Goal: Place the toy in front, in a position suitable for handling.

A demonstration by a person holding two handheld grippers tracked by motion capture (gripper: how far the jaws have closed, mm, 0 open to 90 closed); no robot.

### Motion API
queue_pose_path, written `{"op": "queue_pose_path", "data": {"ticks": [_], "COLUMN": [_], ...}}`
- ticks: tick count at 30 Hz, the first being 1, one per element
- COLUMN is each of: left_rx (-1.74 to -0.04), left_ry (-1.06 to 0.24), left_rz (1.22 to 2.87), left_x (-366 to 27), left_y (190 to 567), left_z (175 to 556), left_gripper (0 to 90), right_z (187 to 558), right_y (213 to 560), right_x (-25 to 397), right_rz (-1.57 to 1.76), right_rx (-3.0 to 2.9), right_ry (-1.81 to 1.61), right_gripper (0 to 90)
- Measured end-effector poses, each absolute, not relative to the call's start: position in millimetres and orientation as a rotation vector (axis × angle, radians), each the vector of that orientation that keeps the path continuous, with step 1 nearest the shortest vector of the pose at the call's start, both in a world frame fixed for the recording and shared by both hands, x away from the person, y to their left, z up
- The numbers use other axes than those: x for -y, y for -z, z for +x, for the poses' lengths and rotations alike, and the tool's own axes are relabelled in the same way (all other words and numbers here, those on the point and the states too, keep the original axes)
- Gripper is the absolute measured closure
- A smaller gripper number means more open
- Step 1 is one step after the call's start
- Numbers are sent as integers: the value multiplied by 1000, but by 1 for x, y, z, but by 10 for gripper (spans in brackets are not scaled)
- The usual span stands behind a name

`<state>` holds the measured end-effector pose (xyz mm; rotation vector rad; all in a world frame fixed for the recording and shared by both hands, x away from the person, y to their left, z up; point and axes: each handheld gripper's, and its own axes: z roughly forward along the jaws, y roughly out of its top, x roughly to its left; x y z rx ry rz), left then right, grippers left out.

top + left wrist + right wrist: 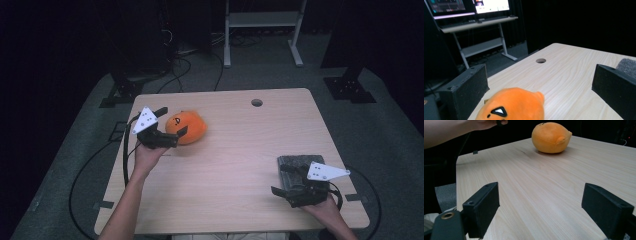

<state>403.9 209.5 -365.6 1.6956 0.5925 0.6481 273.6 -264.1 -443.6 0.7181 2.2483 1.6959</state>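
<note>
An orange plush toy (192, 127) with a small black face lies on the left part of the wooden table (240, 150). My left gripper (172, 120) is open, one jaw on each side of the plush's near end. In the left gripper view the plush (514, 105) sits low between the wide-apart jaws of my left gripper (539, 85), and I cannot tell whether they touch it. My right gripper (279, 179) stands open at the table's near right, over a dark grey pad (295, 162). In the right gripper view my right gripper (544, 207) holds nothing, with the plush (550, 137) far off.
A round cable hole (257, 102) sits near the table's far edge. A white desk frame (262, 20) stands on the grey floor behind, with black stands (350, 85) and cables (100, 150) around the table. The person's other hand (486, 123) shows beyond the plush.
</note>
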Motion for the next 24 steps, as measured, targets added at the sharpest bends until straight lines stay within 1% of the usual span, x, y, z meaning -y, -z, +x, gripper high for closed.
{"op": "queue_pose_path", "data": {"ticks": [1,4,5,10,20,23,24], "left_rx": [-606,-622,-645,-695,-769,-806,-818], "left_ry": [-650,-655,-639,-630,-631,-601,-575], "left_rz": [1710,1691,1680,1698,1777,1826,1816], "left_x": [-211,-214,-215,-216,-214,-213,-215], "left_y": [368,373,379,395,425,437,443], "left_z": [415,423,432,450,470,476,477], "left_gripper": [0,0,0,0,0,0,43], "right_z": [273,273,274,275,276,276,276], "right_y": [443,443,443,443,442,441,441], "right_x": [265,265,265,264,267,267,268], "right_rz": [710,711,713,706,709,707,705], "right_rx": [-2246,-2246,-2246,-2254,-2243,-2240,-2236], "right_ry": [-1696,-1697,-1700,-1694,-1705,-1704,-1708], "right_gripper": [137,136,137,137,137,137,137]}}
